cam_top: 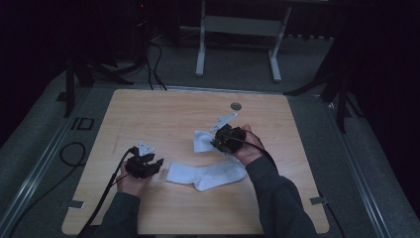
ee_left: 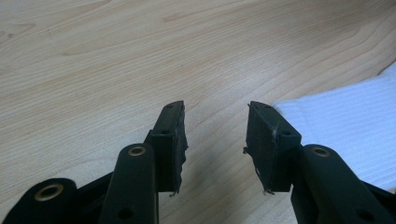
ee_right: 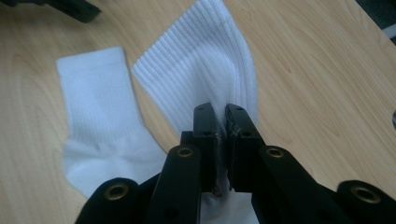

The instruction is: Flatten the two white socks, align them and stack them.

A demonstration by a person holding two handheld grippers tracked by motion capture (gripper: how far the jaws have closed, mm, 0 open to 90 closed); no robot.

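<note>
Two white socks lie on the wooden table (cam_top: pixel 148 114). One sock (cam_top: pixel 208 174) is spread flat near the middle; in the right gripper view this flat sock (ee_right: pixel 98 102) is at the left. My right gripper (cam_top: pixel 214 144) is shut on the other, ribbed sock (cam_top: pixel 202 141), which its jaws pinch at a fold while the cuff fans out ahead. In its own view the right gripper (ee_right: pixel 222 112) bites the ribbed sock (ee_right: pixel 205 60). My left gripper (cam_top: pixel 157 163) stands open just left of the flat sock's end. Nothing sits between the left gripper (ee_left: pixel 215 126) jaws, and the flat sock (ee_left: pixel 345 121) lies beside its right finger.
A small round metal disc (cam_top: pixel 236 105) is set in the table near its far edge. Behind the table stands a white frame (cam_top: pixel 200 49) on the floor. Dark stand legs (cam_top: pixel 341 99) flank both sides, and a cable loop (cam_top: pixel 74 153) lies on the floor at the left.
</note>
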